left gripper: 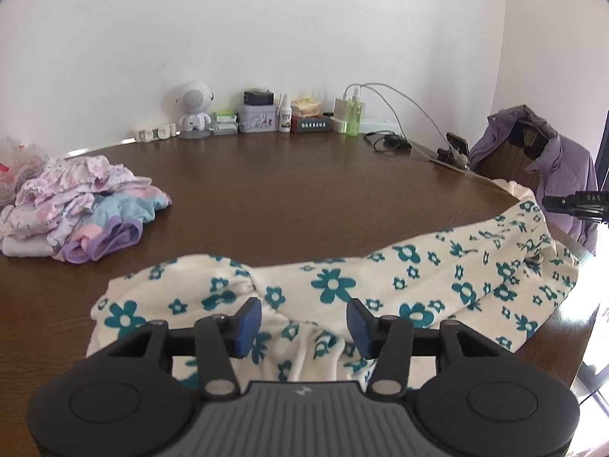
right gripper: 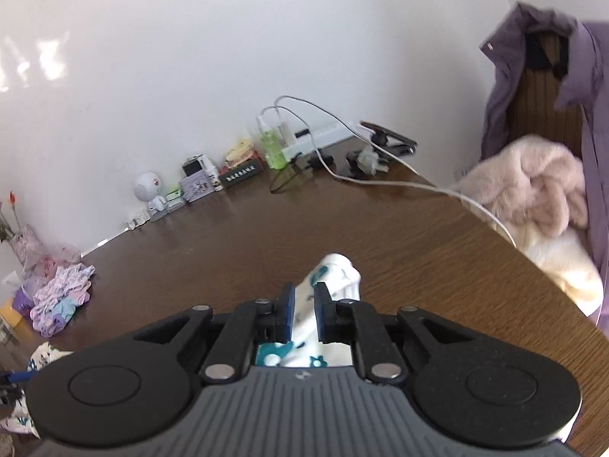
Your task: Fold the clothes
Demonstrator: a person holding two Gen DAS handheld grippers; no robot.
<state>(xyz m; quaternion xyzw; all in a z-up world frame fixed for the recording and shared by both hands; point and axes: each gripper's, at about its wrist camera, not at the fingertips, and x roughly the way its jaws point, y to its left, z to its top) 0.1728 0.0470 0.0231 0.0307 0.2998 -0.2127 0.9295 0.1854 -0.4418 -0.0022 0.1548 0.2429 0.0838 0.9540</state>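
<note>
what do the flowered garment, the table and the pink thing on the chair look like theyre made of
Flowered garment: soft matte knit, probably cotton, since it gathers in limp folds.
Table: dark wood or wood veneer, with visible grain and a glossy sheen.
Pink thing: fluffy plush or faux fur, with a fuzzy pile.

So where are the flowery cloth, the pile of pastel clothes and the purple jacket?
flowery cloth [left gripper: 335,285], left wrist view, big teal flower.
pile of pastel clothes [left gripper: 76,205], left wrist view, pile's middle.
purple jacket [right gripper: 593,87], right wrist view, shoulder.
</note>
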